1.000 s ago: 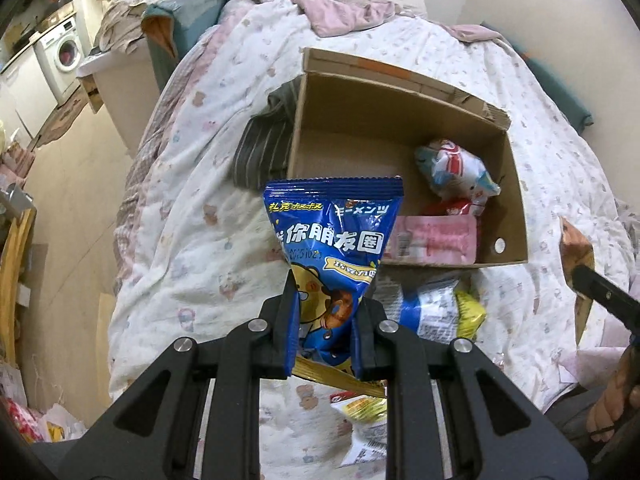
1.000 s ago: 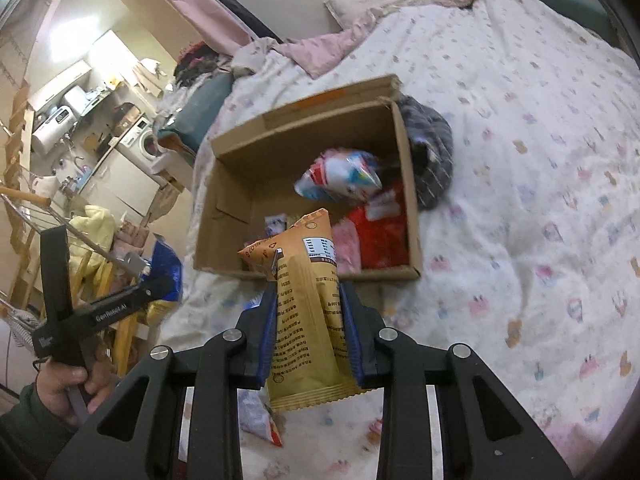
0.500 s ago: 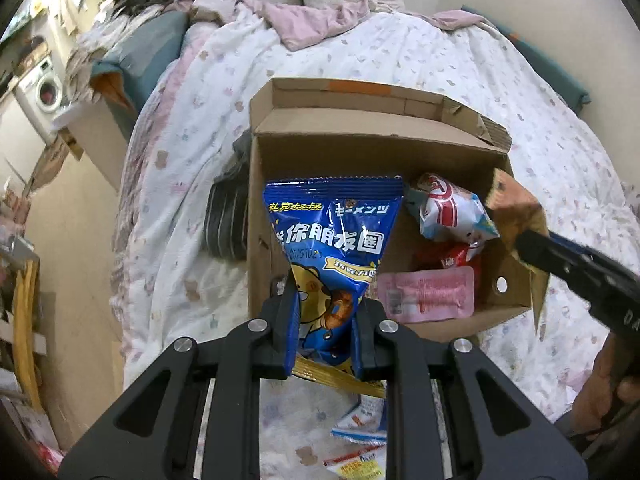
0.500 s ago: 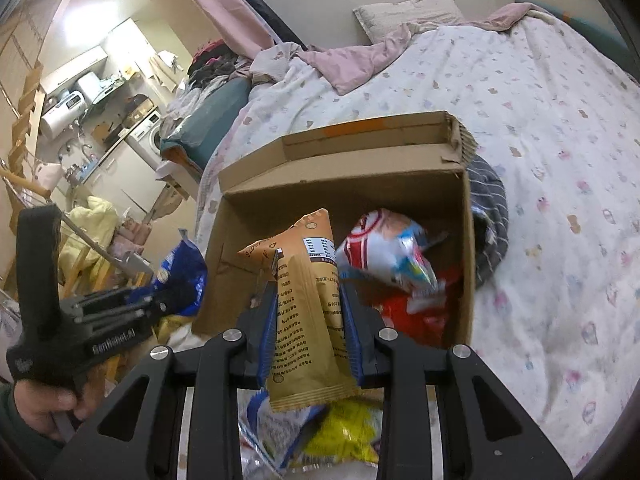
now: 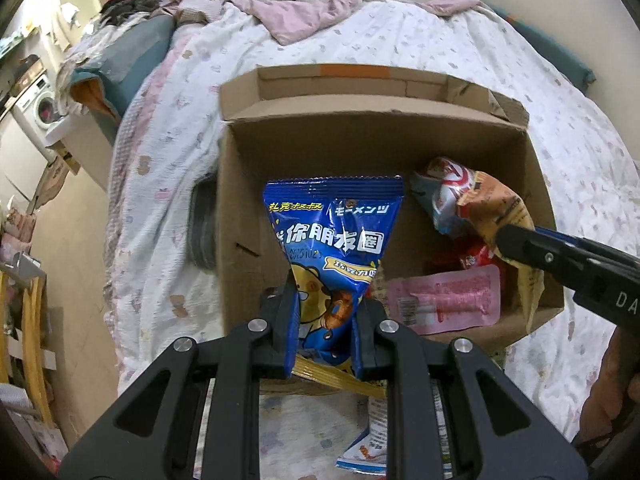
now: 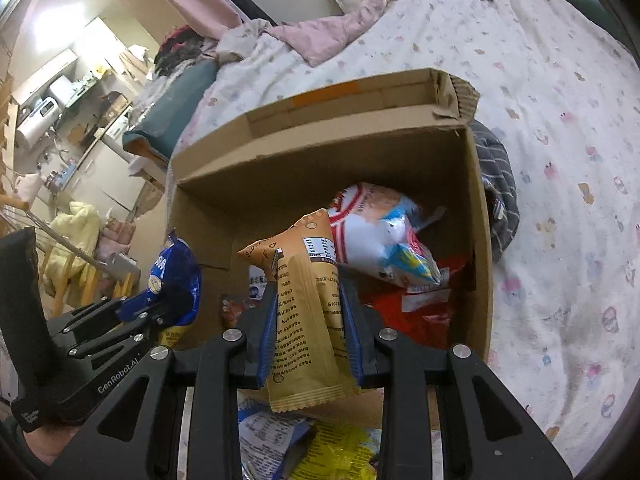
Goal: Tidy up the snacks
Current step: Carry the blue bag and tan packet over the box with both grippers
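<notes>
The blue snack bag point(image 5: 334, 248) stands upright, pinched at its lower part by the left claw point(image 5: 325, 332), its top seal reaching over the near-left part of the cardboard box point(image 5: 372, 120); the tan snack packet point(image 6: 310, 304) is likewise clamped upright in the right claw point(image 6: 310, 346), its lower seam hanging just below the fingers point(image 6: 267, 340) and its upper end tilted over the box's near wall; both claws sit at the box's near edge, the left one toward the left wall, the right one toward the right half; inside, the left floor of the box shows bare cardboard, while the right side holds a red-and-white bag point(image 6: 384, 232), a pink pouch point(image 5: 444, 300) and red wrappers point(image 6: 424, 308); the far flap stands up behind the opening; loose packets point(image 6: 280, 440) lie on the bed point(image 6: 560, 128) just in front of the box, under the claws; a striped dark cloth point(image 6: 498, 196) lies against the box's outer right wall.
</notes>
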`<action>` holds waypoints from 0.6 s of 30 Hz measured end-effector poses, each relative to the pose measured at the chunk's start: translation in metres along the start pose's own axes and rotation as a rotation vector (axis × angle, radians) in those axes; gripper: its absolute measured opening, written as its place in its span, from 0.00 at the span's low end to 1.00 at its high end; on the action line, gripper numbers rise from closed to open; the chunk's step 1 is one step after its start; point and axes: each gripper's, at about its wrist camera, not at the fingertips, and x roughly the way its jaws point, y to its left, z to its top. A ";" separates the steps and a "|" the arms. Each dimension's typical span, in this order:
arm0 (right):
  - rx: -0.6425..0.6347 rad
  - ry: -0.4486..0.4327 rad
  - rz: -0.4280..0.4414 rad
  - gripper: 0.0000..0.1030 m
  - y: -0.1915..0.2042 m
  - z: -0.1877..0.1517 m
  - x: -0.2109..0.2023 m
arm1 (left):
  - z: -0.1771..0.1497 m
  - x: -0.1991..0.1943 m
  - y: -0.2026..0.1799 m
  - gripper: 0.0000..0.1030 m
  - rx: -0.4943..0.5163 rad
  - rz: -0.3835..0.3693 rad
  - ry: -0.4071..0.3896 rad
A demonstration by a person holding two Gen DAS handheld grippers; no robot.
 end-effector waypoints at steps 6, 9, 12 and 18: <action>0.012 -0.003 0.009 0.30 -0.003 0.001 -0.001 | 0.008 0.001 -0.011 0.18 0.006 -0.058 0.009; 0.020 0.011 0.007 0.30 -0.004 0.001 0.002 | 0.009 0.000 -0.012 0.18 0.004 -0.058 0.006; 0.023 0.016 0.020 0.30 -0.003 0.002 0.003 | 0.010 0.003 -0.004 0.18 -0.034 -0.078 0.028; 0.010 0.026 0.022 0.30 0.001 0.004 0.010 | 0.014 0.006 0.010 0.18 -0.054 -0.050 0.032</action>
